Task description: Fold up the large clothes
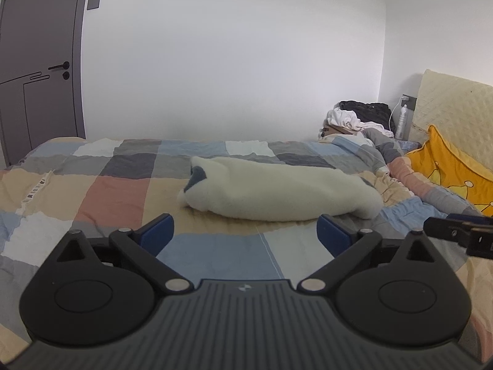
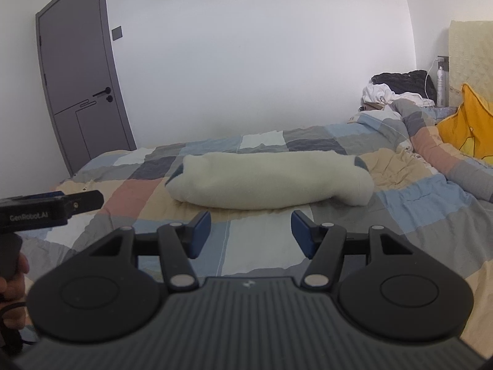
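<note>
- White walls and a grey door (image 2: pixel 80 92) are seen behind a bed covered by a patchwork quilt (image 1: pixel 123 191) of beige, pink, blue, grey and white squares.
- A cream fleece garment (image 1: pixel 277 194), folded into a long thick bundle with dark grey trim showing at its ends, is laid across the middle of the quilt, nearer the bed's far edge than the near one.
- The left gripper (image 1: pixel 245 234) is held just short of the bundle with its blue pads spread wide; nothing is caught between them and the garment is not touched.
- The right gripper (image 2: pixel 251 234) is likewise kept just before the bundle, its jaws parted and empty.
- A hand (image 2: pixel 12 280) is seen on the left gripper's handle at the left edge of the right wrist view.
- A yellow pillow (image 1: pixel 453 166) is propped at the head end, against a cream quilted headboard (image 1: pixel 456 108).
- A heap of black and white clothes (image 2: pixel 397 88) is piled at the far head-end corner, beside a white bottle (image 2: pixel 441 86).
</note>
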Available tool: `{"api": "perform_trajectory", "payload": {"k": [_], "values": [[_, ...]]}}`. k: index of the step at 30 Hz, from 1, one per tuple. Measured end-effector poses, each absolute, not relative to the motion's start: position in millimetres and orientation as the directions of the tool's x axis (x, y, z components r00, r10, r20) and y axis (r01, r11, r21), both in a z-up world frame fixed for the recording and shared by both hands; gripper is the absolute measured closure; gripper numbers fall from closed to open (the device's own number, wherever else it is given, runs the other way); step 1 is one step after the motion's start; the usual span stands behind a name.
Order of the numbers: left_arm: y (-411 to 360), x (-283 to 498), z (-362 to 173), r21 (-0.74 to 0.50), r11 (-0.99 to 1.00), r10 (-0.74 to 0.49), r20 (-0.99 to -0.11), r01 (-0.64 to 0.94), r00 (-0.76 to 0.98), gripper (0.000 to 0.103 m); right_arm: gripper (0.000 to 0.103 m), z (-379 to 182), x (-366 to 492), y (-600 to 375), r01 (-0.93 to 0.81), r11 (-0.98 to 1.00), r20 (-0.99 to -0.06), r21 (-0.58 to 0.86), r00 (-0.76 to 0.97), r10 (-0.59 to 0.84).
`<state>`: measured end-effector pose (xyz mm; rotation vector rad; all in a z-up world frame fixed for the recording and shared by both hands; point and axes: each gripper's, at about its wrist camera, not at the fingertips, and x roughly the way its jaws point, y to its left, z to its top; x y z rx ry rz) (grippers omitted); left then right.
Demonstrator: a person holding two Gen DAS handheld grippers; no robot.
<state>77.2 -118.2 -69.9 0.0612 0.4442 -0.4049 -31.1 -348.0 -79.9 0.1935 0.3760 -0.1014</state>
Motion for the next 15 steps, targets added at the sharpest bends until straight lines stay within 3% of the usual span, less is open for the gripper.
{"api": "perform_trajectory", "payload": {"k": [6, 8, 11, 15], "values": [[-119, 79, -74, -0.006, 0.925, -0.343, -0.448, 0.381, 0.826, 0.0, 0.033, -74, -30, -351, 0.14, 0.979, -0.372, 0.149, 0.925, -0.076], [-119, 78, -74, 0.001, 0.926, -0.338, -0.449, 0.379, 0.827, 0.0, 0.016, -73, -30, -352, 0.142, 0.98, -0.364, 0.141, 0.928, -0.082], [-120, 76, -74, 0.008, 0.927, -0.331, -0.448, 0.374, 0.83, 0.0, 0.0, -70, -29, -354, 0.157, 0.98, -0.367, 0.124, 0.925, -0.102], [-122, 74, -72, 0.021, 0.926, -0.329, -0.443, 0.377, 0.834, 0.0, 0.0, -69, -31, -356, 0.17, 0.978, -0.358, 0.12, 0.926, -0.117]]}}
